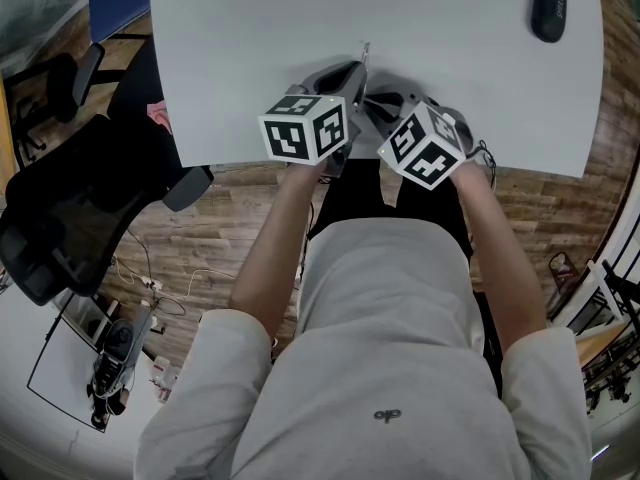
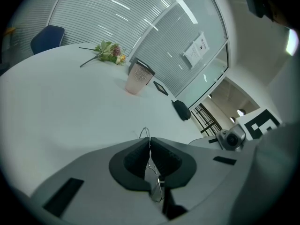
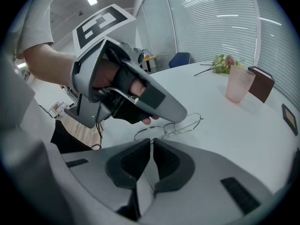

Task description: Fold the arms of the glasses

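Note:
Thin wire-framed glasses [image 1: 365,56] hang just above the white table [image 1: 250,58] near its front edge, between my two grippers. My left gripper [image 2: 150,139] is shut on the frame, and a lens rim [image 2: 145,131] pokes out past its pads. In the right gripper view the glasses [image 3: 185,124] stick out from under the left gripper [image 3: 136,95], both lens rims showing. My right gripper [image 3: 152,142] sits close behind them, its pads nearly together with a thin wire, the glasses' arm, running down the slit. In the head view the left gripper [image 1: 350,73] and right gripper [image 1: 375,103] almost touch.
A black glasses case [image 1: 547,6] lies at the table's far right. Further back stand a pink ribbed tumbler [image 2: 138,78], a brown box [image 3: 260,83] and a sprig of flowers [image 2: 107,50]. A black office chair [image 1: 60,208] stands left of the person.

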